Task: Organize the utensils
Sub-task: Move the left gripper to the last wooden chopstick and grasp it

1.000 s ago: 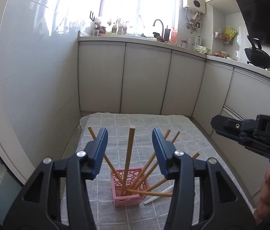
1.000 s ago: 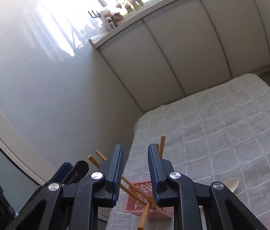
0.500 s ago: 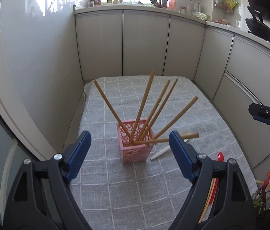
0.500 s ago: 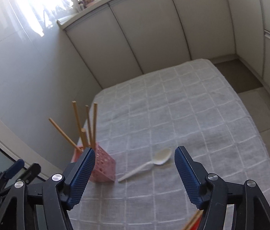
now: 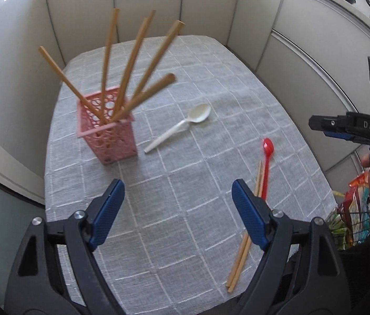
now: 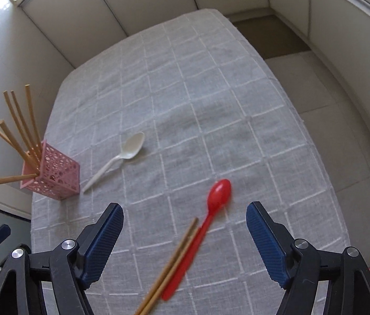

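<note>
Both grippers are seen drawn back and raised from the pink basket (image 5: 107, 131), where a second ago they were held close over it with jaws much narrower; the table is now viewed from above. Five wooden chopsticks (image 5: 129, 63) are left standing splayed in the basket, so that delivery is judged complete and a fresh pick-up is expected. The left gripper (image 5: 177, 204) is spread wide and empty, nothing touched. The right gripper (image 6: 185, 225) is likewise fully parted and empty, held above a loose pair of chopsticks (image 6: 174, 260) and a red spoon (image 6: 206, 218) lying touching side by side on the grey checked cloth (image 6: 211, 92). A white spoon (image 5: 179, 128) lies just beside the basket, not yet collected.
</note>
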Demonstrator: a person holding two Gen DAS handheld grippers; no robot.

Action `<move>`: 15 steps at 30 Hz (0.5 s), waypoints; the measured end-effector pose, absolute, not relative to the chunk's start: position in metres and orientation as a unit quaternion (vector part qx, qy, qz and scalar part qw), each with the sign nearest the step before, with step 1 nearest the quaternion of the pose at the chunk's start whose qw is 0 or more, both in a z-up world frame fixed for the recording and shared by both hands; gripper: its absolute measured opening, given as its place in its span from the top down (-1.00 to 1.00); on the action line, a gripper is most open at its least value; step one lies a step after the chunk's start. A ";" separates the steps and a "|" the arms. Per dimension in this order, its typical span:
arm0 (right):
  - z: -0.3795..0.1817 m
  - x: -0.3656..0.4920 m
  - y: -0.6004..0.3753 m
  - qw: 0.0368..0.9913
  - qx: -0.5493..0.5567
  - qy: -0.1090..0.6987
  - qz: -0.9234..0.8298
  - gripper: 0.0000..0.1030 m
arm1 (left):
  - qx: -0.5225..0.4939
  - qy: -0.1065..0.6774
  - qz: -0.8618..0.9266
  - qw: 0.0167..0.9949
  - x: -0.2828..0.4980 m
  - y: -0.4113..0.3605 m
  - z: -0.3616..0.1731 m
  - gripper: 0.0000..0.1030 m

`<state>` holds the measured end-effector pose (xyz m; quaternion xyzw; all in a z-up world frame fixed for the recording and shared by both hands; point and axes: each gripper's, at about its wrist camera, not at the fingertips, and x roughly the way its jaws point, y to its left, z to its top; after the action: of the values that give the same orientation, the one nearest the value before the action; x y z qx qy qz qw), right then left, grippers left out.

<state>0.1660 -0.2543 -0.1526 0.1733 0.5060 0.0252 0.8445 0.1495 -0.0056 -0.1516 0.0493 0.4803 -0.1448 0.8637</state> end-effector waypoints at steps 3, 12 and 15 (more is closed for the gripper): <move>-0.165 0.166 -0.263 0.831 0.171 0.529 0.012 -0.58 | 0.070 0.496 -0.165 0.850 0.145 -0.031 -0.165 -0.63; -0.198 0.164 -0.283 0.797 0.167 0.580 -0.006 -0.58 | 0.094 0.550 -0.199 0.806 0.156 -0.094 -0.212 -0.57; -0.205 0.164 -0.289 0.791 0.169 0.587 -0.012 -0.59 | 0.085 0.568 -0.211 0.791 0.167 -0.106 -0.227 -0.08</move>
<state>0.1643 -0.2892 -0.2048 0.1687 0.5874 -0.0123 0.7914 0.1670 -0.1059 -0.2266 0.0853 0.5684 -0.2109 0.7907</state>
